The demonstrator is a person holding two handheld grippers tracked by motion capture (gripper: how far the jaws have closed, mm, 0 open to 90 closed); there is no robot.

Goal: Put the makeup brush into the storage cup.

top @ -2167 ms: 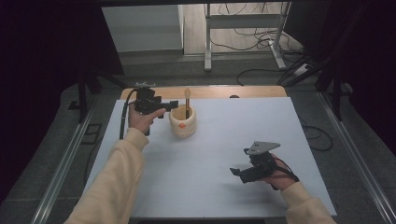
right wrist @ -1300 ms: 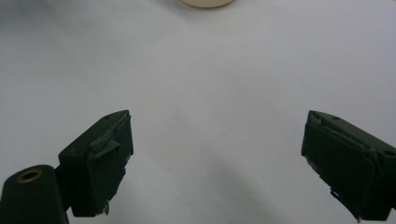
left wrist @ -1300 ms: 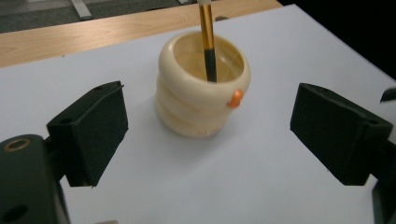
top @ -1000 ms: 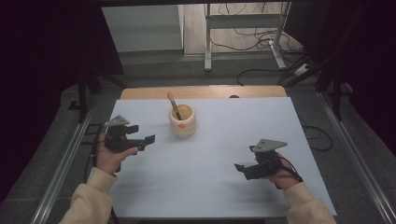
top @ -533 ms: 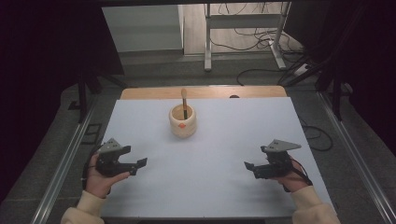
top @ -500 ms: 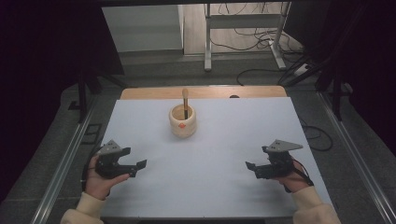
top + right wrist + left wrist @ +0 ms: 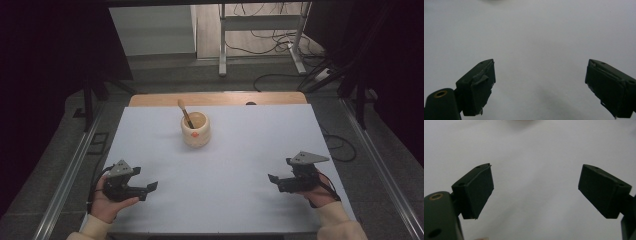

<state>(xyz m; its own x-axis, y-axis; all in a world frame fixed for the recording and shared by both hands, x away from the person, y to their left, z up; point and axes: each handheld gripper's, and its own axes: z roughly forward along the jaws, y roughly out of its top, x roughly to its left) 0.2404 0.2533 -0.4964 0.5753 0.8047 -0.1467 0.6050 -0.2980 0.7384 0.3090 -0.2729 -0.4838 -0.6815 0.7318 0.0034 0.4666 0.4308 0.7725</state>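
Fingers (image 7: 472,192) of both grippers, blocky matte black, gape wide and empty over smooth white table (image 7: 235,170)

We wear cream sleeves (image 7: 335,225), and each black tool (image 7: 150,187) carries a grey three-cornered plate (image 7: 309,158) and a trailing cable (image 7: 95,180).

Cream cup (image 7: 195,131) with a small orange mark on its side, perhaps a printed figure. Brown wooden stick (image 7: 185,113) inside. White tabletop (image 7: 225,165), bare wood strip (image 7: 220,98) along the far edge. Black left gripper (image 7: 150,186) and right gripper (image 7: 272,178), grey plates on top.
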